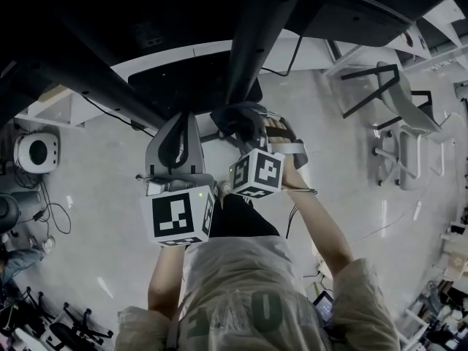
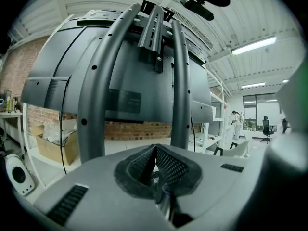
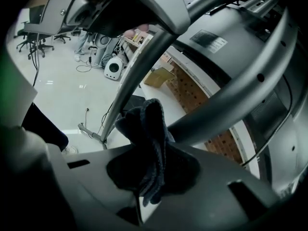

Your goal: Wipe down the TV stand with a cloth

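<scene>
Both arms stretch out. The right hand-held gripper (image 3: 150,146) pinches the cloth (image 3: 148,124) beside the stand pole (image 3: 144,66). The left hand-held gripper (image 2: 155,163) is pressed together.

Head view: from above, facing steeply down at the floor (image 1: 95,218). Left gripper view: low, tilted upward, close to the TV stand (image 2: 180,81) on its rear side. Right gripper view: close beneath it, angled sideways — all three views share its grey uprights (image 3: 144,66).
</scene>
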